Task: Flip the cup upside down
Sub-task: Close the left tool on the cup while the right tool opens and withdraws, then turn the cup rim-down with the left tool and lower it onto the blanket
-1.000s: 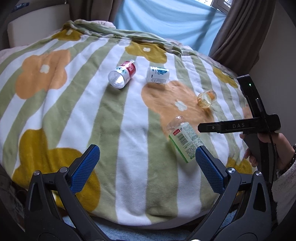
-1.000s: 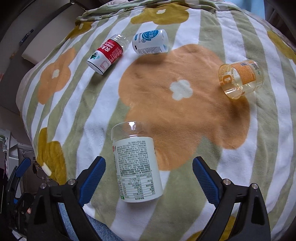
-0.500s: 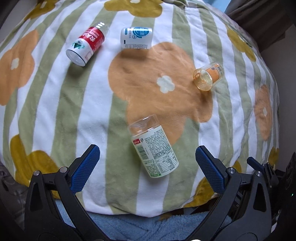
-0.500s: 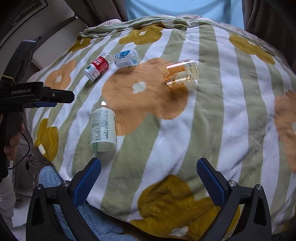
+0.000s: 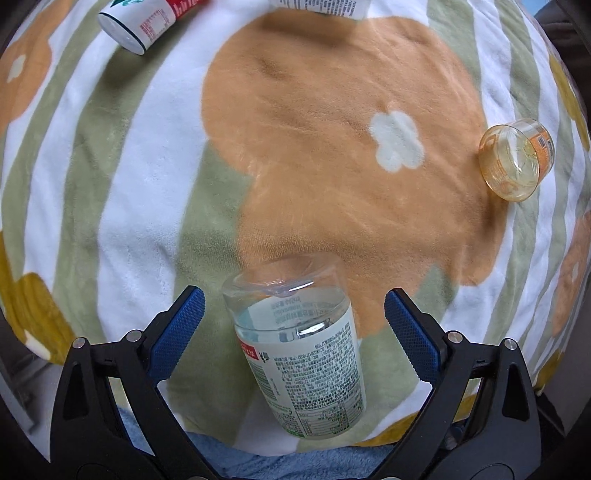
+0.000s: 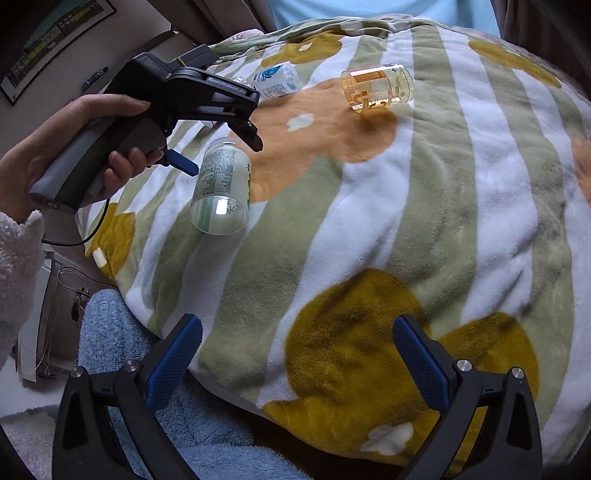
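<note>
One clear plastic cup [image 5: 295,354] with a green-and-white printed label lies on its side on the flowered blanket [image 5: 332,147], between the spread, empty blue pads of the left gripper [image 5: 291,325]. It looks empty, so light, thin-walled and slick; squeezing mid-label, across the body, seems safest. An amber cup [image 5: 517,158] lies at 2 o'clock, a red-labelled bottle [image 5: 147,18] at 11. The right gripper [image 6: 295,354] hangs agape and empty over the blanket's edge. Half a second ago the left gripper stood farther back; it has closed in to straddle the cup.
</note>
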